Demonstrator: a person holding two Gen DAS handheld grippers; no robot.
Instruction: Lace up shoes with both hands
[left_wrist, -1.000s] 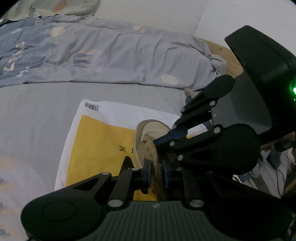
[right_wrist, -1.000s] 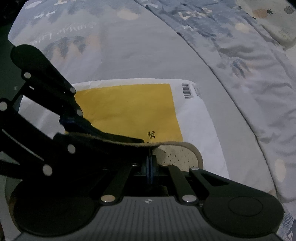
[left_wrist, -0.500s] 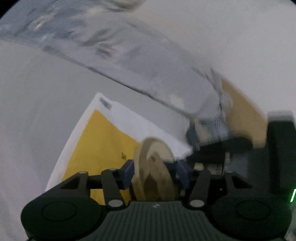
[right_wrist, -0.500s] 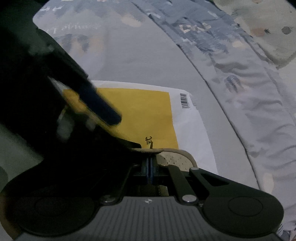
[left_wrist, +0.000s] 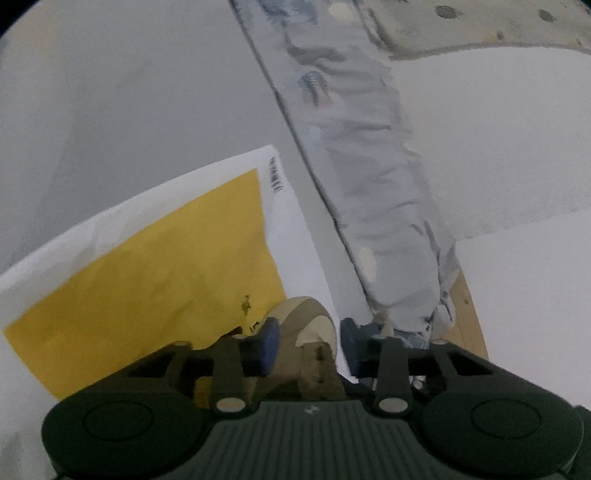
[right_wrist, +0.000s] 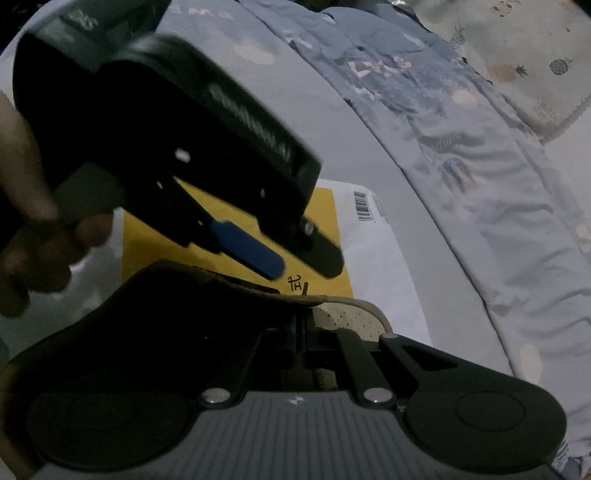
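A pale grey bedsheet (left_wrist: 140, 110) filled the upper left of the left wrist view, a rumpled blue-grey printed quilt (left_wrist: 373, 177) running diagonally beside it. A flat yellow-and-white mailer (left_wrist: 155, 280) with a barcode lay at lower left, open sheet around its edges. The tan suede shoe (left_wrist: 306, 332) stood at bottom centre between the closing jaws of the left gripper (left_wrist: 308, 343), pads not visibly pressing. The right gripper (right_wrist: 301, 332) was clamped together on the shoe's dark tongue (right_wrist: 207, 291), a hand (right_wrist: 33, 236) at left.

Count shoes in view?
1. The shoe sits on the yellow mailer, between the closing left gripper pads. None elsewhere on the bed, though the grippers hide some.
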